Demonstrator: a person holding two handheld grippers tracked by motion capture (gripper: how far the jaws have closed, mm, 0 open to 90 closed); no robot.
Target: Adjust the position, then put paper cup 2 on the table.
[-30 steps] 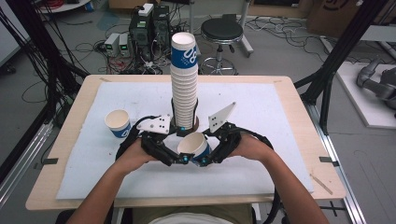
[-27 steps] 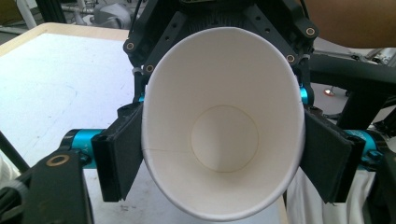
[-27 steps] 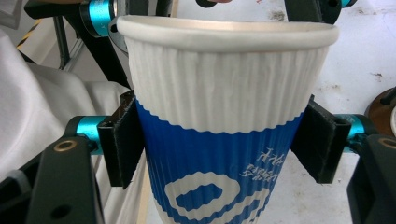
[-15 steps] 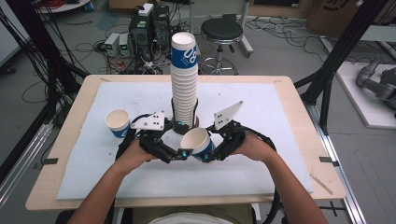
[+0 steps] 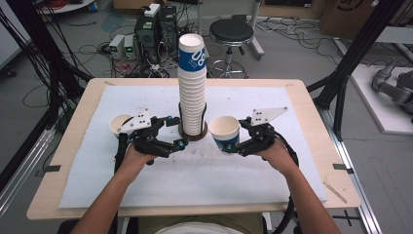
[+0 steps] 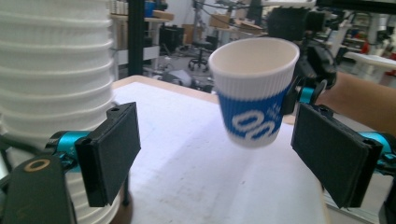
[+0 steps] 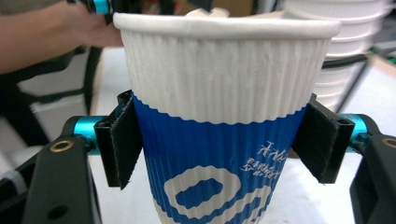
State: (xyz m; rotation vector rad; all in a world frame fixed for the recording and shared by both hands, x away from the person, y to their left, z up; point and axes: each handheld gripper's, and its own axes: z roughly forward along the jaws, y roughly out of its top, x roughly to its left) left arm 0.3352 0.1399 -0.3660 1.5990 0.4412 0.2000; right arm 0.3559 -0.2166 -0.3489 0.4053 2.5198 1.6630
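Note:
A tall stack of white and blue paper cups (image 5: 192, 83) stands in a dark holder at the table's middle. My right gripper (image 5: 231, 138) is shut on a single white and blue cup (image 5: 224, 130), held upright just right of the stack and above the mat. In the right gripper view the pads (image 7: 122, 142) press both sides of the cup (image 7: 219, 107). My left gripper (image 5: 176, 130) is open, in front of the stack's left side, holding nothing. Its view shows the held cup (image 6: 254, 88) beyond its spread pads (image 6: 111, 151) and the stack (image 6: 56, 88) at left.
A second single cup (image 5: 118, 124) stands on the white mat (image 5: 204, 180) behind my left hand. The mat covers most of the wooden table (image 5: 68, 146). A stool (image 5: 231, 34) and electronics sit on the floor beyond the far edge.
The right gripper has carried the single cup rightward and slightly up, away from the front of the stack. The left gripper has come apart from the cup and stands open at the stack's left.

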